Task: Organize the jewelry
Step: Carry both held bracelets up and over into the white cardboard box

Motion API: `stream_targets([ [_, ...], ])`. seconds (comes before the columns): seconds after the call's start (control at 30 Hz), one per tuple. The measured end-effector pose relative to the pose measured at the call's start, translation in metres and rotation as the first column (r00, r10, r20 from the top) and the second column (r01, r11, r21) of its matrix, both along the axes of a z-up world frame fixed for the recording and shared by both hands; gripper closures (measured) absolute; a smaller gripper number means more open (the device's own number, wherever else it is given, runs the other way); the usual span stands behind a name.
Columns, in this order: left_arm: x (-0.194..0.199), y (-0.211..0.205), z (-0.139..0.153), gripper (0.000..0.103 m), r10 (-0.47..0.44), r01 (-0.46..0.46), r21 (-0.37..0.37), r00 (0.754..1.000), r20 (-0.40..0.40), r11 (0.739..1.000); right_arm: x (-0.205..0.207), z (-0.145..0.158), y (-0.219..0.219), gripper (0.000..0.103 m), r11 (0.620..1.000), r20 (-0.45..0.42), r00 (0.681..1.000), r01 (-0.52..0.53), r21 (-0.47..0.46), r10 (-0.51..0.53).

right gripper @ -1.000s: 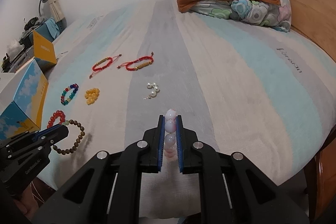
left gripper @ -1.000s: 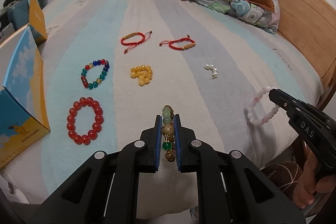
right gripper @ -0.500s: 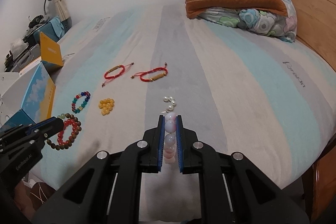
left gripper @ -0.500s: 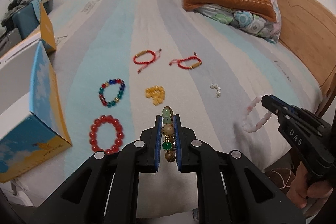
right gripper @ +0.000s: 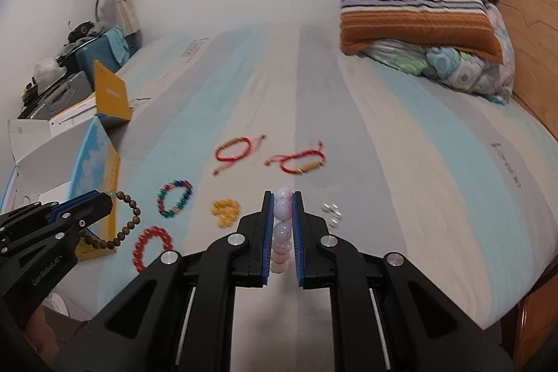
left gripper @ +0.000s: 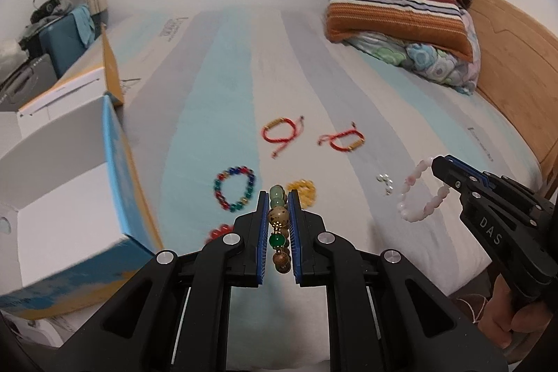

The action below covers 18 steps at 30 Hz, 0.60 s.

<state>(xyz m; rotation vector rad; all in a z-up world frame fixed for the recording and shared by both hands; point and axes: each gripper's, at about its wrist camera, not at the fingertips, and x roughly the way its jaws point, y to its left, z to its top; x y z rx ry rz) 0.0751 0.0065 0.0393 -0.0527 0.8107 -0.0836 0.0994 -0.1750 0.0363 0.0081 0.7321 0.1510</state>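
Two round-beaded bracelets, brown-and-green bracelet [left gripper: 279, 225] and pink bracelet [right gripper: 282, 225], hang pinched.

Both hand-held grippers are raised off the bed [right gripper: 401, 162]: wooden bracelet [right gripper: 122, 225] w/ left [left gripper: 279, 197], pink bracelet [left gripper: 422, 194] w/ right [right gripper: 283, 197].
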Motion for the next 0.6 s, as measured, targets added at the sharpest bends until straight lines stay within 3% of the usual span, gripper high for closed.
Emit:
stream_targets([
  [0.6,-0.013,0.098,0.037,0.092,0.142,-0.141,-0.011,0.988,0.061,0.99,0.012,0.041,0.123,0.093,0.988,0.049,0.987,-0.151,-0.01,0.152],
])
